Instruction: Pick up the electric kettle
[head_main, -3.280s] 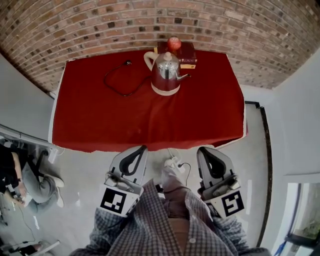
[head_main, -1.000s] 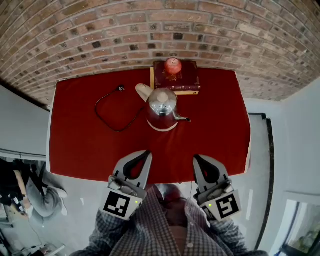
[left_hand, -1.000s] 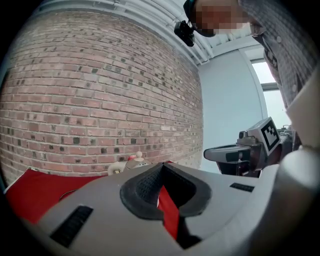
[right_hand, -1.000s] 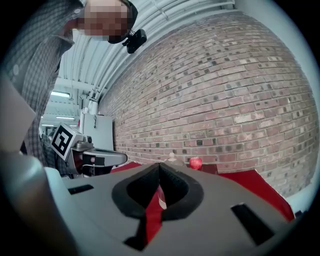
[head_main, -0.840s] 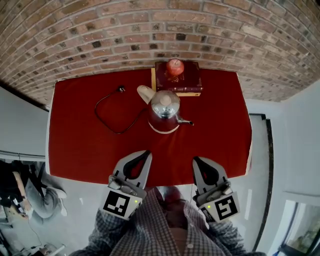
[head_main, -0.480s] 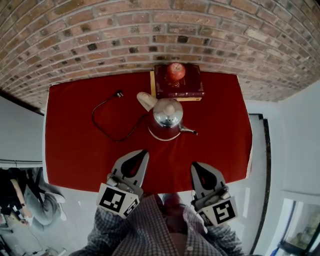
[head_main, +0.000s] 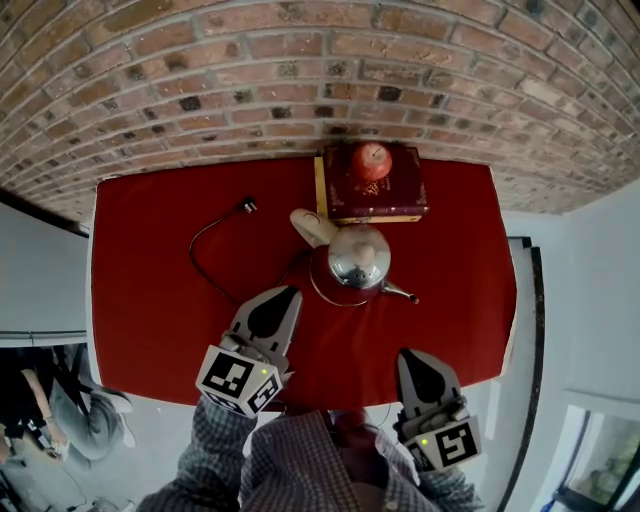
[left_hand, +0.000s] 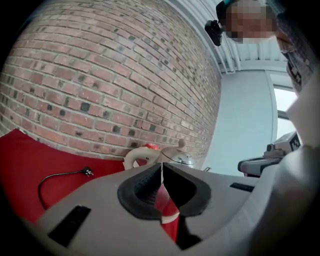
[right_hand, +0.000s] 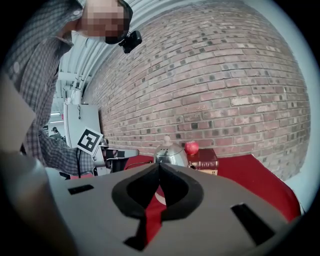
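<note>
Change since earlier: left gripper (head_main: 288, 292) is being brought forward from the table's near edge out over the red cloth (head_main: 150, 270), so that its tip is now near the electric kettle (head_main: 360, 262); right gripper (head_main: 412, 354) is being kept back at the near edge.
Left gripper jaws: being held fully together in the left gripper view (left_hand: 161, 165), with nothing being gripped between them; the cream handle (left_hand: 134, 158) is being seen just past the tip.
Right gripper jaws: also being held together (right_hand: 159, 165), nothing being gripped; the kettle (right_hand: 170, 154) is being framed straight above the tip.
Electric kettle: being left standing upright on the cloth, towards the back middle, with its spout (head_main: 402, 293) to the right and its handle to the back left; it is being touched by neither gripper.
Cord: a black cord (head_main: 205, 262) is being left looped on the cloth left of the kettle, its plug (head_main: 247, 206) lying free.
Book and apple: a dark red book (head_main: 372, 190) is lying just behind the kettle by the brick wall (head_main: 300, 70), with a red apple (head_main: 371, 158) being carried on top.
Writing: gilt marks on the book's spine (right_hand: 204, 161) are too small to read; black-and-white square markers are being shown on each marker cube (head_main: 238, 378).
</note>
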